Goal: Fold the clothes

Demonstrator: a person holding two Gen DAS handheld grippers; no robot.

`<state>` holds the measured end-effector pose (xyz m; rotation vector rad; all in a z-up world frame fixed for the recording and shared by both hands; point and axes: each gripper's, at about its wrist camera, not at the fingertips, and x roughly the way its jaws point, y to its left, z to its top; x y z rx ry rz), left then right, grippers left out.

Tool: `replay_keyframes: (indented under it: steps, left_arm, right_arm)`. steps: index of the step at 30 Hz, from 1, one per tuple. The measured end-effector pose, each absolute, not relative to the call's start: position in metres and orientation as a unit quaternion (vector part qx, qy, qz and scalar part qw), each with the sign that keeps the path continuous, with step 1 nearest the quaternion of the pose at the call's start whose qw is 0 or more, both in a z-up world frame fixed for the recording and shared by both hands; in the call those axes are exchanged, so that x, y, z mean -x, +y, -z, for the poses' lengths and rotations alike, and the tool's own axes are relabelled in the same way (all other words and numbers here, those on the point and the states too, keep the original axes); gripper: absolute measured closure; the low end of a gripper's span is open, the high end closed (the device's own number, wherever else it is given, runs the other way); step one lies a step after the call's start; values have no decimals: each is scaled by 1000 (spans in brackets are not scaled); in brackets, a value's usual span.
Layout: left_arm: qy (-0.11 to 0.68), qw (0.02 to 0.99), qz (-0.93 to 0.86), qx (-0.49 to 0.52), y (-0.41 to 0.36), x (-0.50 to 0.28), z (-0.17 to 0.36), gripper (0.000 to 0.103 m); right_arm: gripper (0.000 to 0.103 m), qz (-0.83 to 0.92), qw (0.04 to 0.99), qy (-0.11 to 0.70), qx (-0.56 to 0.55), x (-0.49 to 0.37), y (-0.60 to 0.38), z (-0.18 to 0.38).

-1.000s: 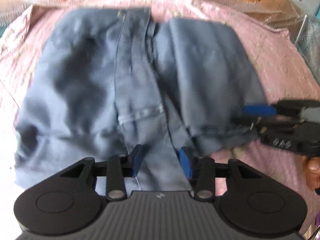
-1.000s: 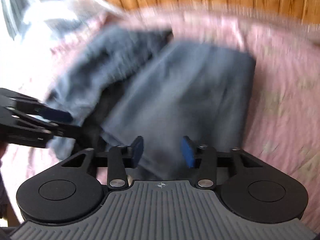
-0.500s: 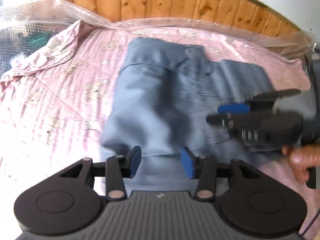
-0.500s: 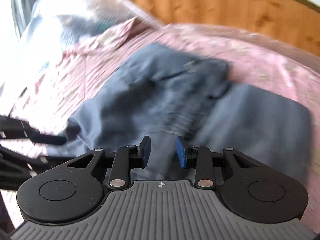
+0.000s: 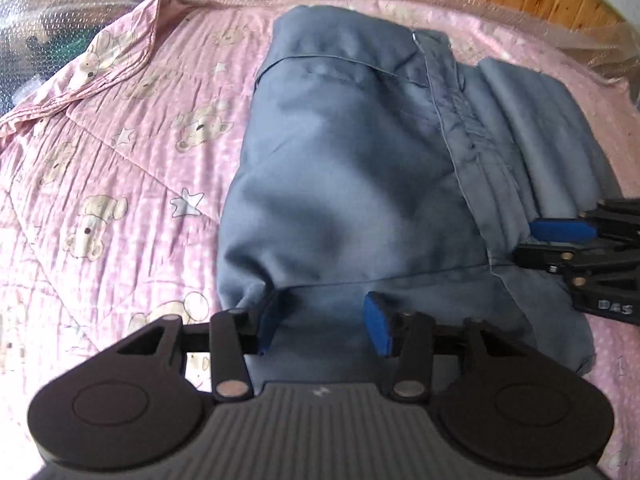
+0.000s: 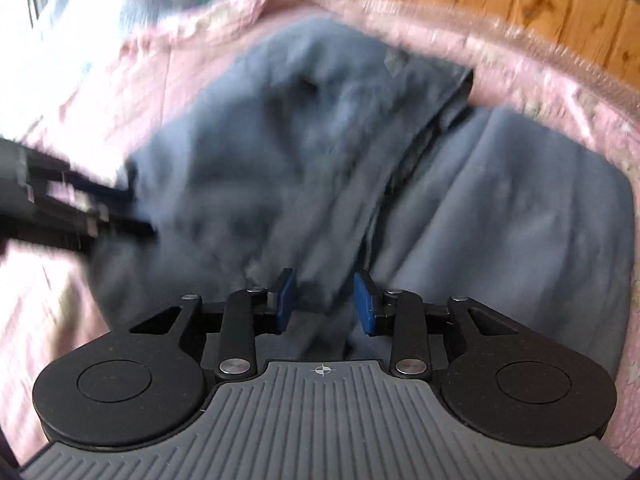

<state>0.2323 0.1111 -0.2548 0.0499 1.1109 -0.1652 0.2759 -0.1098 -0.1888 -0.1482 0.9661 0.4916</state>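
A grey-blue garment (image 5: 360,168) lies folded in layers on the pink bear-print quilt (image 5: 120,160); it also shows, blurred, in the right wrist view (image 6: 320,160). My left gripper (image 5: 322,322) is open, its blue pads over the garment's near edge with cloth lying between them. My right gripper (image 6: 325,305) is open over a fold of the garment, cloth between its pads. The right gripper also shows at the right edge of the left wrist view (image 5: 560,240), against the garment's right side. The left gripper shows blurred at the left of the right wrist view (image 6: 80,208).
Bubble wrap (image 5: 60,12) lines the far and left edges of the bed. A wooden plank wall (image 6: 540,4) stands behind. The quilt's turned-up corner (image 5: 132,32) lies at the far left.
Both grippers have pulled back from the garment and the views now sit lower and closer. The right gripper's jaws narrowed half a second ago and stand wider now. The garment's top layer lies folded over.
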Motion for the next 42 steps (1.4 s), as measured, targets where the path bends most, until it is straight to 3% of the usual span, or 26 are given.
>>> replay_keyframes:
  steps: [3, 4, 5, 6, 7, 9, 11, 12, 13, 14, 15, 16, 17, 22, 24, 25, 26, 28, 29, 34, 37, 42]
  left_arm:
    - [522, 848, 87, 0, 100, -229, 222, 55]
    - [513, 852, 99, -2, 88, -230, 209, 49]
    - [504, 856, 111, -5, 77, -231, 197, 41]
    - [496, 859, 124, -8, 64, -233, 186, 37]
    - [497, 856, 143, -14, 45, -241, 181, 29]
    - [499, 847, 182, -27, 3, -259, 175, 23]
    - [512, 831, 211, -40, -41, -282, 179, 18]
    - [521, 822, 224, -48, -64, -293, 182, 18]
    - [528, 814, 234, -55, -86, -302, 185, 17]
    - [535, 806, 244, -64, -107, -311, 188, 17]
    - [538, 800, 253, -78, -127, -317, 191, 17]
    - [541, 794, 261, -93, -146, -323, 194, 17]
    - [543, 790, 264, -109, -162, -326, 197, 17]
    - [562, 759, 269, -189, -203, -335, 216, 18]
    - [563, 750, 260, -230, -205, -333, 223, 54]
    - [564, 752, 258, -221, -197, -333, 222, 88]
    - [566, 755, 256, -213, -189, -332, 221, 91]
    - [558, 769, 256, -181, -165, -330, 207, 92]
    - [550, 779, 258, -157, -148, -328, 195, 92]
    - [524, 809, 264, -14, 6, -334, 153, 92]
    - [537, 807, 244, 34, 101, -341, 181, 93]
    - [552, 790, 242, 114, 187, -358, 254, 92]
  right_arm:
    - [66, -233, 856, 461, 16, -269, -135, 184]
    - [52, -228, 865, 448, -5, -263, -151, 174]
    - [28, -205, 879, 431, -21, -255, -171, 164]
    - [17, -176, 894, 411, -34, -247, -192, 156]
    - [8, -141, 903, 403, -49, -242, -214, 155]
    - [8, -68, 913, 395, -80, -233, -260, 160]
    - [13, -33, 893, 436, -109, -238, -293, 185]
    - [22, -33, 883, 452, -118, -240, -301, 197]
    - [39, -43, 881, 455, -120, -239, -302, 202]
    - [43, -57, 881, 454, -120, -238, -301, 204]
    - [65, -71, 881, 452, -119, -237, -300, 206]
    - [75, -75, 887, 444, -103, -234, -294, 203]
    - [99, -85, 894, 431, -85, -231, -288, 196]
    - [100, -150, 928, 341, -18, -201, -252, 155]
    - [100, -169, 933, 316, -12, -201, -238, 150]
    - [100, -178, 934, 310, -13, -202, -232, 150]
    - [100, -186, 933, 308, -19, -204, -229, 152]
    - [97, -202, 932, 300, -36, -205, -227, 155]
    - [80, -214, 931, 291, -47, -203, -229, 153]
    - [47, -265, 929, 233, -109, -187, -223, 112]
    - [43, -288, 917, 245, -124, -195, -190, 103]
    - [49, -263, 894, 341, -127, -233, -123, 145]
